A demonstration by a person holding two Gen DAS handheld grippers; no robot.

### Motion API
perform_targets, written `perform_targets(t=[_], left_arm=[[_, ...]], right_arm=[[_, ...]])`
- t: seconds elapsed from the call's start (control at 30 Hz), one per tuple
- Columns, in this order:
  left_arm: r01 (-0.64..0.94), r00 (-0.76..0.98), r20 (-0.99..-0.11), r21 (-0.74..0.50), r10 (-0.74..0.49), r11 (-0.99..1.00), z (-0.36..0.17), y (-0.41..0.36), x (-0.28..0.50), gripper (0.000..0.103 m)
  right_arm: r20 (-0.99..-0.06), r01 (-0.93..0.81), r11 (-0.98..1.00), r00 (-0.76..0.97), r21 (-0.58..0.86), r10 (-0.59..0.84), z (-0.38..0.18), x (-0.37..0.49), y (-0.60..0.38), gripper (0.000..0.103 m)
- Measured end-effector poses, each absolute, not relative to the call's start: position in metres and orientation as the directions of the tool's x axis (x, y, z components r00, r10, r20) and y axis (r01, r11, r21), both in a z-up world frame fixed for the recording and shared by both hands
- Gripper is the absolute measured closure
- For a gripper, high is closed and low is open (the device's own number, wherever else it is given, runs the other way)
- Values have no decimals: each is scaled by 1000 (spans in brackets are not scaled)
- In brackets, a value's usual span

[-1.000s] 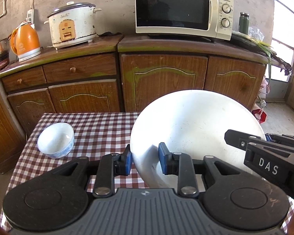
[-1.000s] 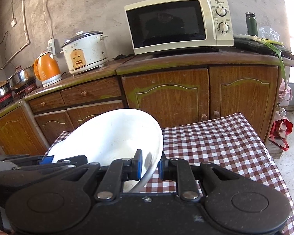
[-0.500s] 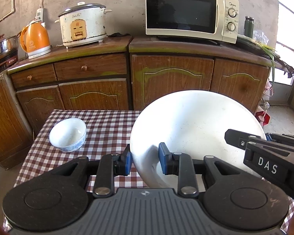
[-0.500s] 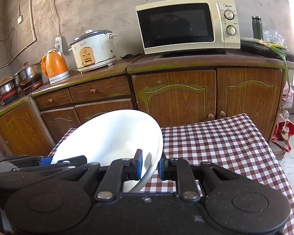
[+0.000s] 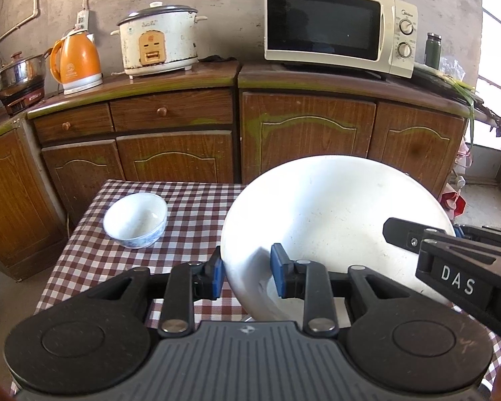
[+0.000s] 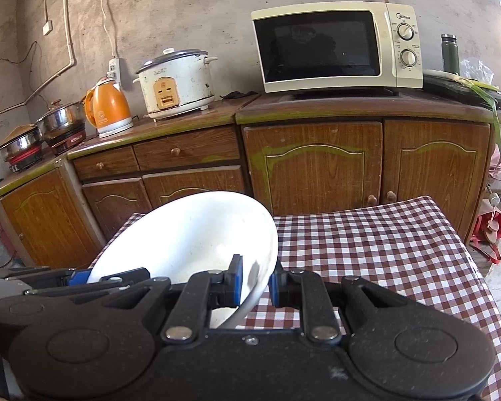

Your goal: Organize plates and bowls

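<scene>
A large white bowl point(image 5: 334, 214) is held tilted above the checked table point(image 5: 190, 214) by both grippers. My left gripper point(image 5: 245, 275) is shut on its left rim, one blue pad outside and one inside. My right gripper point(image 6: 254, 282) is shut on the opposite rim of the same bowl point(image 6: 190, 234). The right gripper's body also shows at the right of the left wrist view point(image 5: 451, 260). A small white bowl with blue pattern point(image 5: 135, 219) stands upright on the table's far left part.
Wooden cabinets point(image 5: 304, 137) stand just behind the table. On their counter are a microwave point(image 5: 337, 26), a rice cooker point(image 5: 157, 40), an orange kettle point(image 5: 76, 60) and steel pots point(image 6: 43, 130). The table's right half point(image 6: 384, 240) shows only cloth.
Both grippers with the large bowl have drifted back and slightly left, so the table, small bowl and cabinets shifted rightward in view. The grip on the bowl is unchanged.
</scene>
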State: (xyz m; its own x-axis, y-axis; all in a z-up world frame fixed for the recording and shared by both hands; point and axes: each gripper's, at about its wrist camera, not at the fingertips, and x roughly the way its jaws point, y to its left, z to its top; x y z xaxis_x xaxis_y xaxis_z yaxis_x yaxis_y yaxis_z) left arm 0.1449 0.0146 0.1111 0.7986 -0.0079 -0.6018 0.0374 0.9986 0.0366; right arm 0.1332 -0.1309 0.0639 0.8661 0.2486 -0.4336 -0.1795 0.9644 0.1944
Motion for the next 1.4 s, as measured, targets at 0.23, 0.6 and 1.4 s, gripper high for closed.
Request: perform_targets(t=[0.23, 0.6, 1.4], left_arm=[[22, 799, -602, 35, 3, 999, 110, 23, 136, 73], [2, 803, -596, 40, 22, 999, 110, 33, 123, 73], [-34, 802, -595, 45, 54, 998, 106, 52, 100, 72]], right_arm=[[-433, -195, 962, 863, 193, 262, 64, 126, -121, 82], [-431, -218, 958, 858, 188, 280, 64, 115, -108, 82], [-430, -262, 947, 844, 188, 319, 60, 96, -85, 81]])
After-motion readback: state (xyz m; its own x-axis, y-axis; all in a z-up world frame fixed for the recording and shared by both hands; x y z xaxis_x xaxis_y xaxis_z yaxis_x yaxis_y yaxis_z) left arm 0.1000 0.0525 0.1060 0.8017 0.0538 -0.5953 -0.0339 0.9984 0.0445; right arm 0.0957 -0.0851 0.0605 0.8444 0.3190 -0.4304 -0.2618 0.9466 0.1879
